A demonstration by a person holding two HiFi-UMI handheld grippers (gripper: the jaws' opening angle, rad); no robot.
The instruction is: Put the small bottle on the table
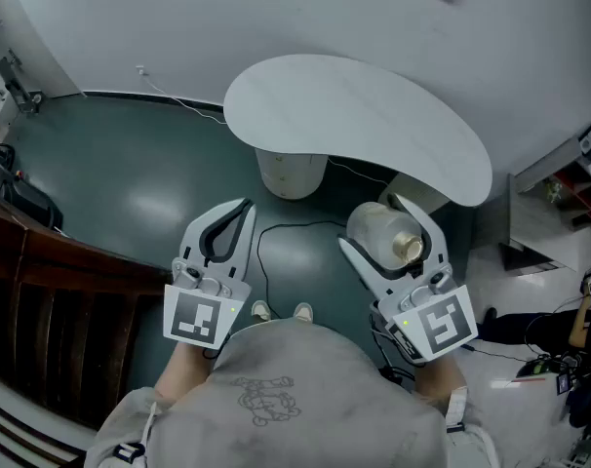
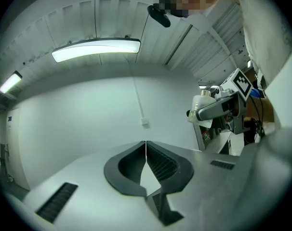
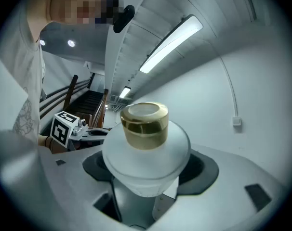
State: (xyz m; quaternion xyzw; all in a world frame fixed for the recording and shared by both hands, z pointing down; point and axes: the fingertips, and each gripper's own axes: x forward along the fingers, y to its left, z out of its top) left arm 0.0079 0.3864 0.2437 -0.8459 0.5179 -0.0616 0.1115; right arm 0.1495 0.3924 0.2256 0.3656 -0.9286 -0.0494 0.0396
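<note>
Fingers (image 3: 207, 169) of right gripper (image 1: 371, 222) wide on small bottle (image 3: 147, 150), long axis along them, cap (image 3: 145, 124) handward; left gripper (image 2: 146, 144) pinched together.

Frosted small bottle (image 3: 146, 150), gold cap (image 3: 145, 123), in right gripper (image 1: 378, 227), near table (image 1: 374, 115)

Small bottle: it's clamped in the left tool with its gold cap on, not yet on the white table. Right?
Wrong tool. The small bottle is clamped in the right tool, as the right gripper view shows; the left tool is shut on nothing. Its gold cap is on, and it isn't on the white table yet.
</note>
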